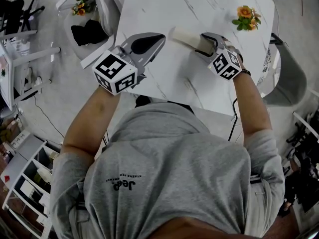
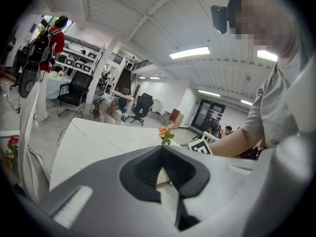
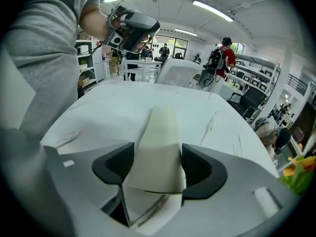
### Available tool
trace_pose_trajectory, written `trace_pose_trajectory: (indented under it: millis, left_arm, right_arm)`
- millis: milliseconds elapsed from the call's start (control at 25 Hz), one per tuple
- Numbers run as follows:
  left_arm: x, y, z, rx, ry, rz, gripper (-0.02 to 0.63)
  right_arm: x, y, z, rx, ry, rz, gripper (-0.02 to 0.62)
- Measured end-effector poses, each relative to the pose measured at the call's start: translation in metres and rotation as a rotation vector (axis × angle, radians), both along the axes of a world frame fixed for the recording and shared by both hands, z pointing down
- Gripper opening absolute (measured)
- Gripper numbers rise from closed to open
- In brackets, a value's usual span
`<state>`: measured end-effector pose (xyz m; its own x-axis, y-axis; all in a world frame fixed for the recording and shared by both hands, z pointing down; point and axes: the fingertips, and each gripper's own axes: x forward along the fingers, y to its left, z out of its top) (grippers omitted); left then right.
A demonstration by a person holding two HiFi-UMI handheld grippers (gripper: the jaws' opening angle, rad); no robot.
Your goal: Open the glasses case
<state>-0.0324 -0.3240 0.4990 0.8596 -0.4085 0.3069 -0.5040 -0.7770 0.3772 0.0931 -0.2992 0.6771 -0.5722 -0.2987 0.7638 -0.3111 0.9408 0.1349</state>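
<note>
A cream glasses case [image 1: 185,37] lies closed on the white marble-look table [image 1: 164,9], its long side running left to right in the head view. My right gripper [image 1: 205,44] is shut on the case's right end. In the right gripper view both dark pads [image 3: 200,169] press the sides of the case [image 3: 160,127], which stretches away from me over the table [image 3: 113,110]. My left gripper [image 1: 159,38] hovers just left of the case, apart from it, jaws shut and empty. In the left gripper view, the left gripper's [image 2: 162,148] tips meet.
A small orange flower plant [image 1: 245,17] stands at the table's far right. A white chair with a black object [image 1: 89,31] sits left of the table, and a grey chair [image 1: 289,81] to the right. The table's near edge runs close to my body.
</note>
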Motion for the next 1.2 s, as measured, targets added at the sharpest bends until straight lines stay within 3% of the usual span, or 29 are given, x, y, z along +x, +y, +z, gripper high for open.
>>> trace_pose_trajectory:
  millis: [640,840,960,1080,1200]
  left_arm:
    - [0.002,0.007,0.001,0.009,-0.007,0.006,0.055]
    - [0.004,0.008,0.001,0.008,-0.007,0.007,0.055]
    - [0.005,0.01,-0.001,0.01,-0.006,0.01,0.055]
    - [0.007,0.01,-0.001,0.011,-0.007,0.014,0.054]
    - [0.008,0.011,0.0,0.01,-0.008,0.015,0.055]
  right_arm:
    - [0.007,-0.004,-0.009,-0.038,-0.045,0.015,0.298]
    - [0.013,-0.012,-0.019,-0.017,-0.077,0.055,0.19]
    - [0.012,-0.01,-0.02,-0.01,-0.059,0.031,0.195]
    - [0.012,-0.002,-0.013,-0.012,-0.014,-0.015,0.256]
    - [0.013,0.004,-0.005,0.014,0.043,-0.061,0.272]
